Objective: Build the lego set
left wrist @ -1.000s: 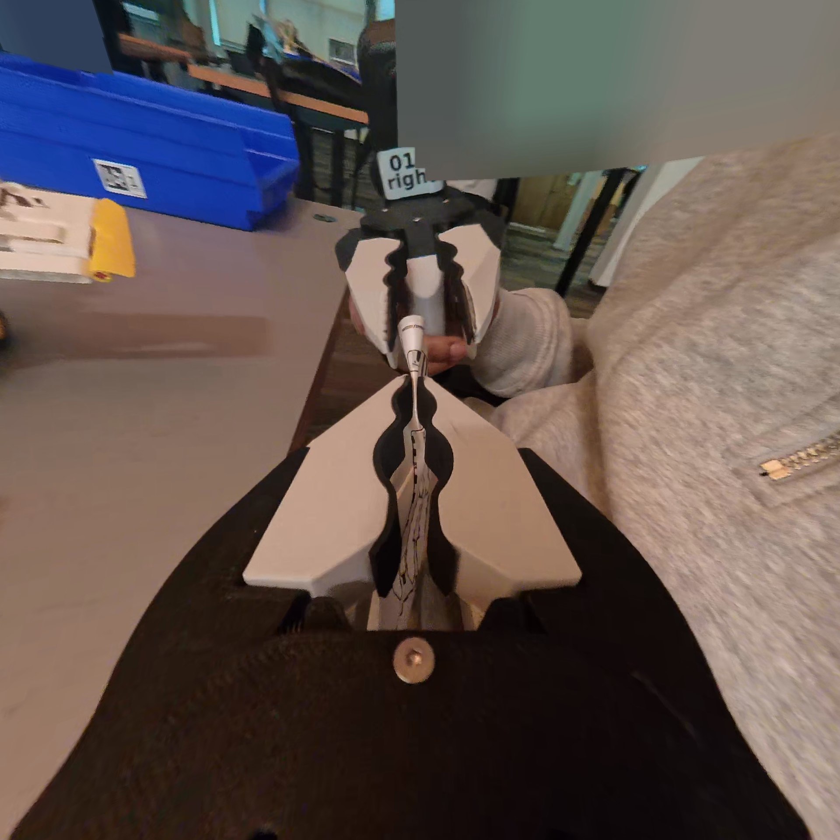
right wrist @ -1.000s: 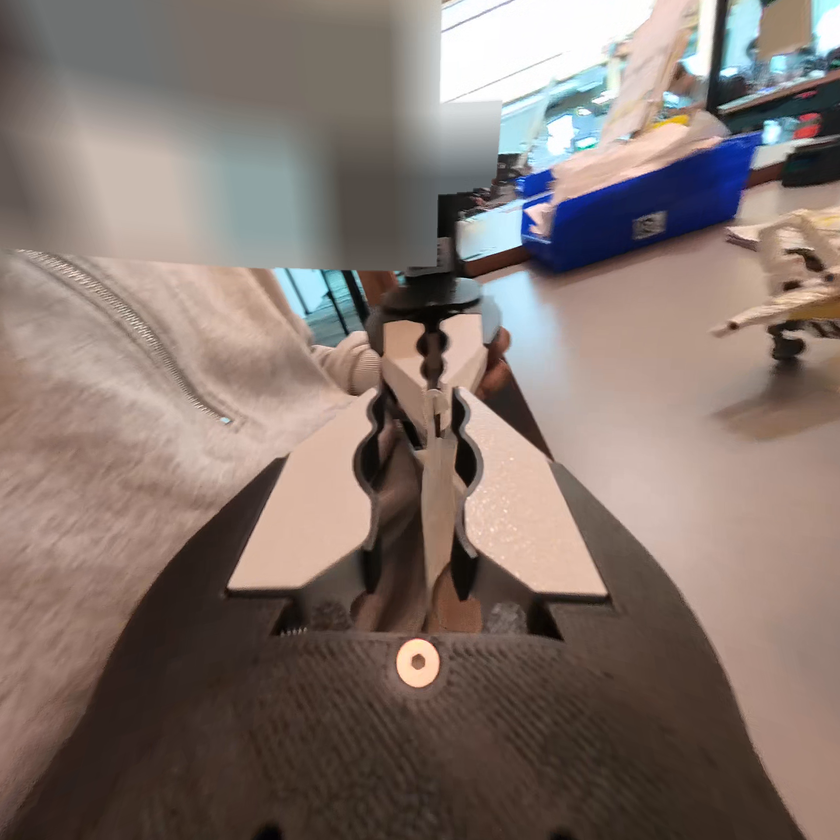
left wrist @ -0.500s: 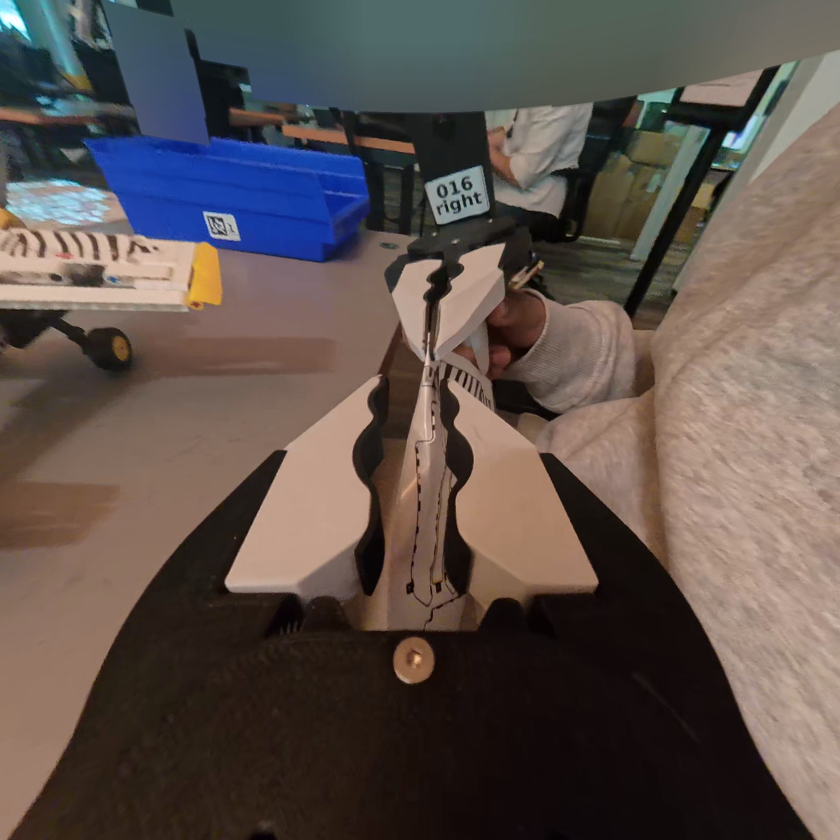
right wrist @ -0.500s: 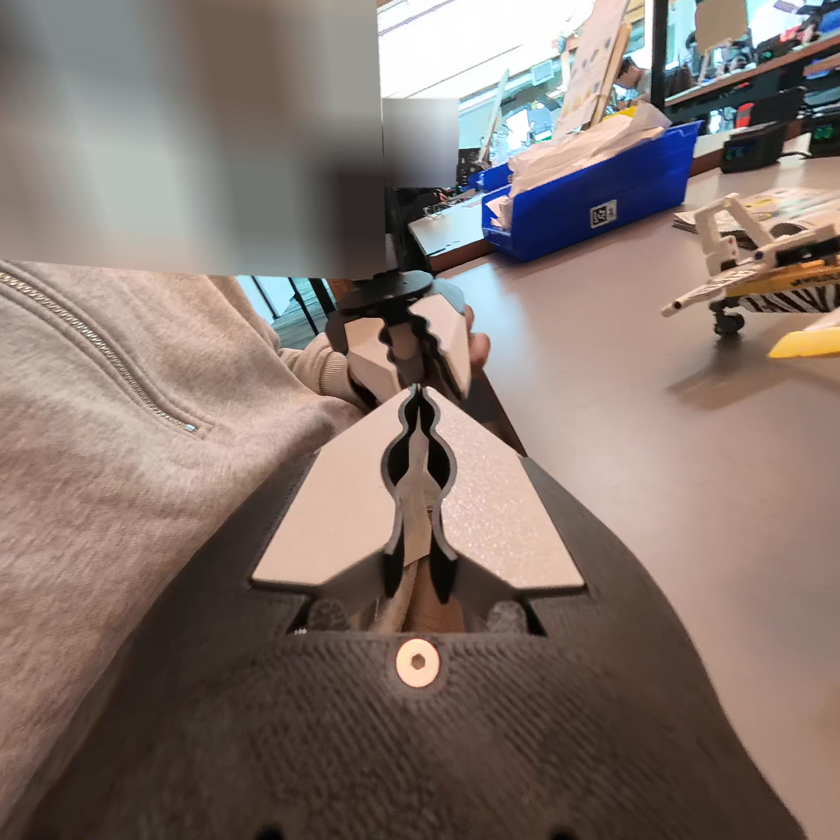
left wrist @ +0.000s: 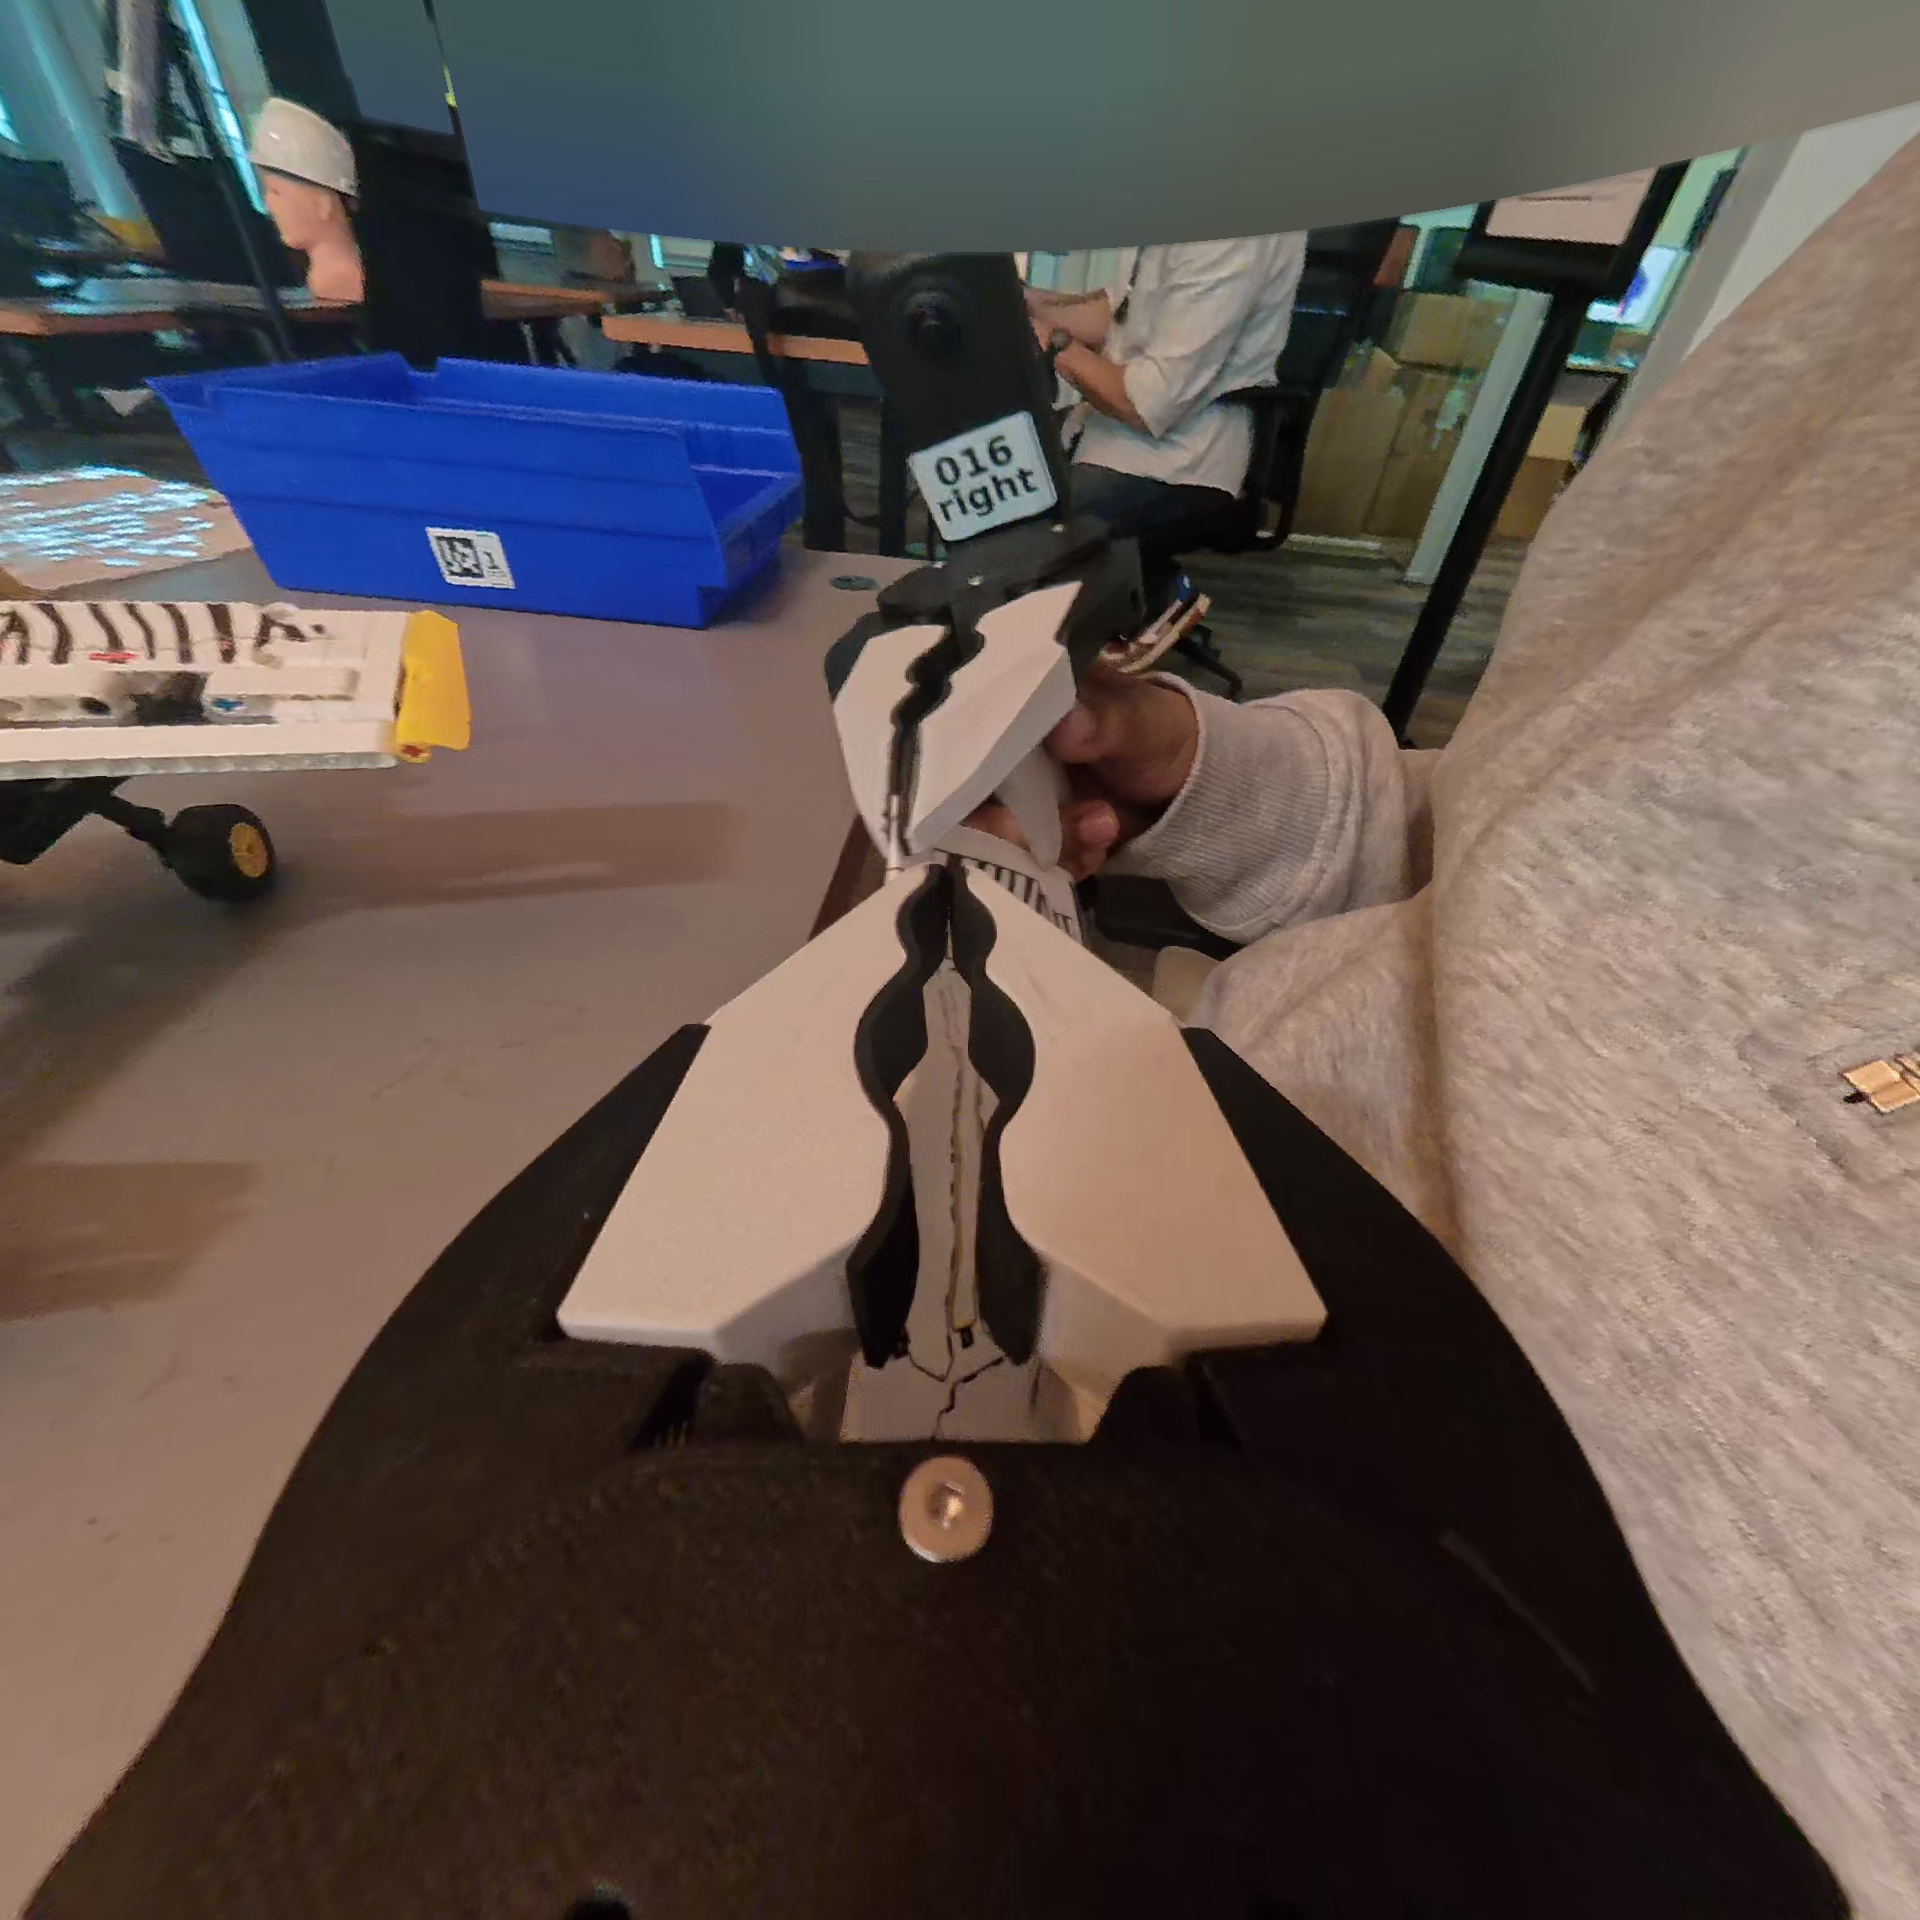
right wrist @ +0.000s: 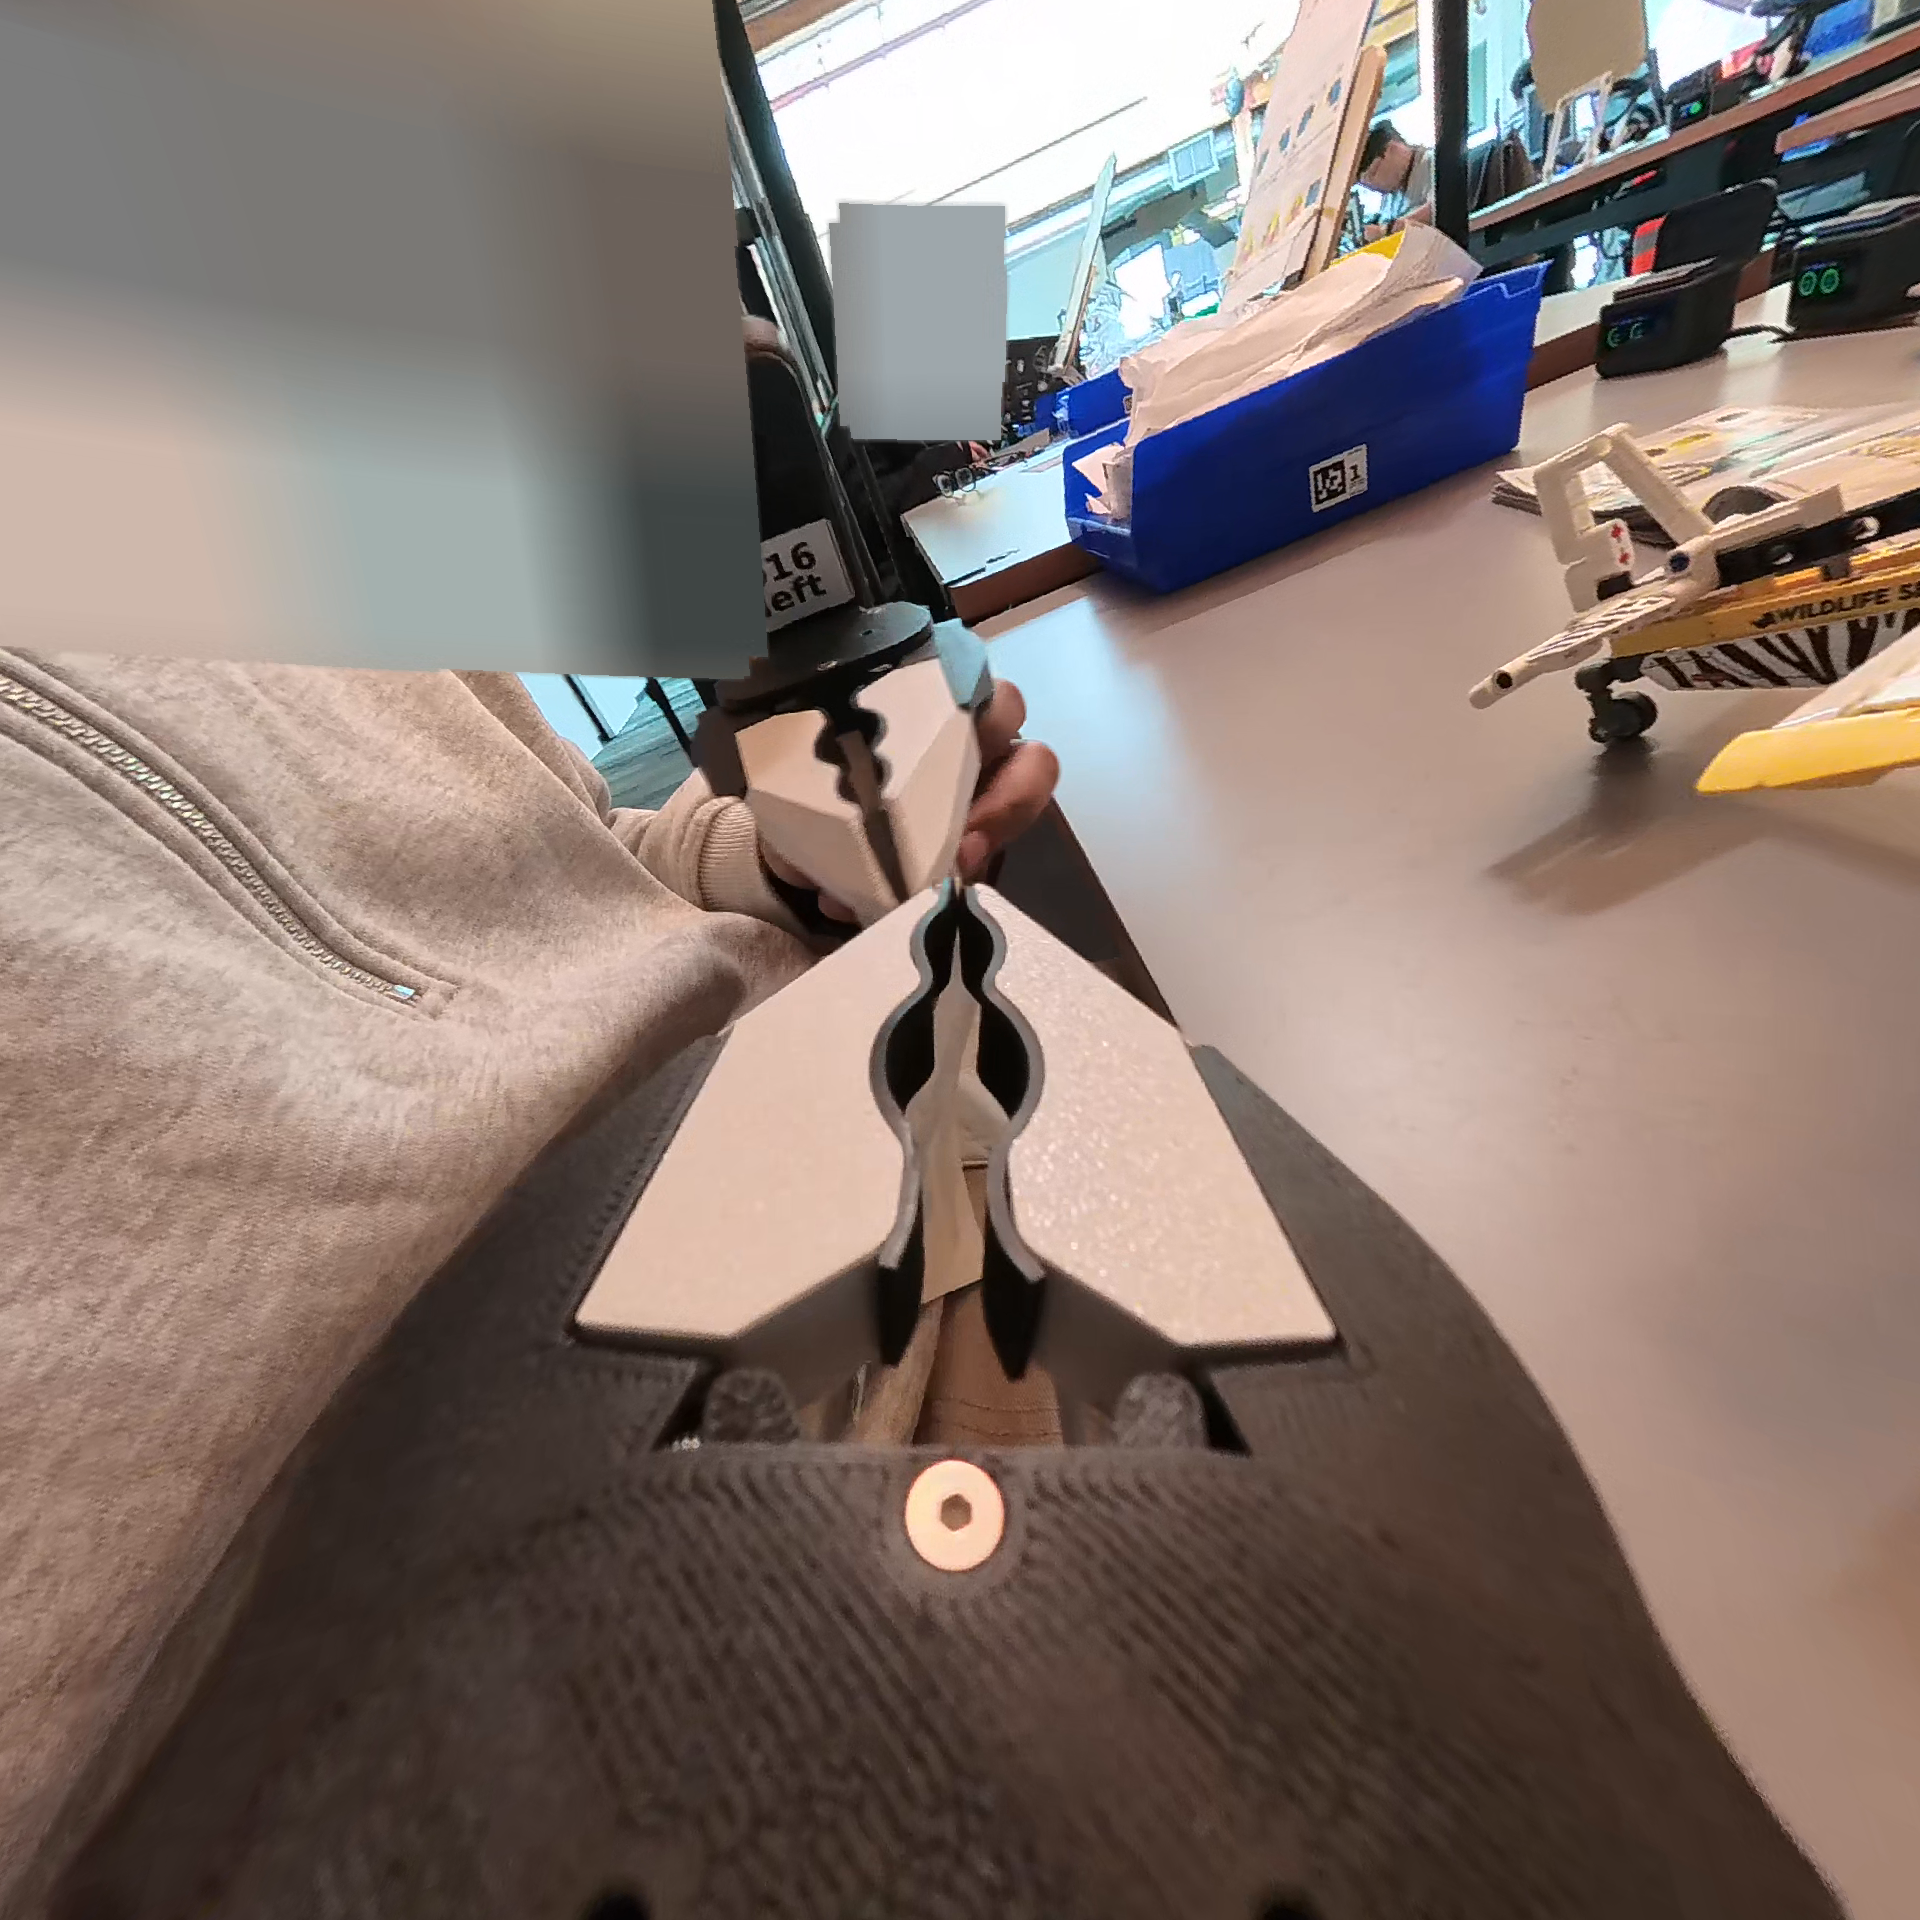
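Left hand-held gripper (left wrist: 948,883): fingers pressed together on a thin white sticker sheet (left wrist: 961,1153) with black printed lines, which runs edge-on along the slot between them. Right hand-held gripper (right wrist: 954,899): fingers likewise clamped on the same sheet, seen there as a plain white strip (right wrist: 951,1132). The two hand-held grippers meet tip to tip just off the near edge of the surface (left wrist: 436,1039), each held by a hand in a grey sleeve; a grey zip-up top fills the side of both views nearest the person. Out past the left hand-held gripper and to its left, the lego plane (left wrist: 208,675) stands on the surface on black wheels with yellow hubs: white wing, zebra striping, yellow tip. From the right hand-held gripper it lies ahead and to the right (right wrist: 1704,613). Beyond it, a blue bin (left wrist: 488,488) sits further back; booklets lie behind the plane.
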Motion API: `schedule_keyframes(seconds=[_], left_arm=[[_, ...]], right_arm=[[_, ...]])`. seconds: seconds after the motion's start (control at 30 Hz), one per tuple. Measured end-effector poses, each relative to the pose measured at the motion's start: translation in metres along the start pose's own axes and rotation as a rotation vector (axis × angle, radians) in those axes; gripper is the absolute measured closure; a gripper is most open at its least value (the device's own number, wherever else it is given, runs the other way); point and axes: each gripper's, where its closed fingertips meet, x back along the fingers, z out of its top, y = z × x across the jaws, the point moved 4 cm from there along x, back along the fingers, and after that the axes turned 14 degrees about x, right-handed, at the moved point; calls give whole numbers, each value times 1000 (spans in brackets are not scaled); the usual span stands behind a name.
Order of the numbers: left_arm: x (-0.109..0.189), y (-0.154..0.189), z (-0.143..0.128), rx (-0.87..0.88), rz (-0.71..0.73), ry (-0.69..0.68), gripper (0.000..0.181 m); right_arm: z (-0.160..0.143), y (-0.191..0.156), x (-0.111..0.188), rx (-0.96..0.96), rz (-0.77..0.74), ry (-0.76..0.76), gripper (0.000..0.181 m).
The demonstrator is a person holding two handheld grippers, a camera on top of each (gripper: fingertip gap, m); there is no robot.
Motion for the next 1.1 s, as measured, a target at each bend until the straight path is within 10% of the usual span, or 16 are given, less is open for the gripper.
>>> schedule_keyframes(seconds=[0.37,0.8,1.1], left_arm=[[-9,30,-12,-31,-165,-95,181],[-1,44,10,49,-275,43,181],[11,-7,41,276,-111,95,181]], right_arm=[[0,30,22,-123,-164,23,181],[13,88,134,-279,-535,139,181],[8,167,235,-189,-991,-217,144]])
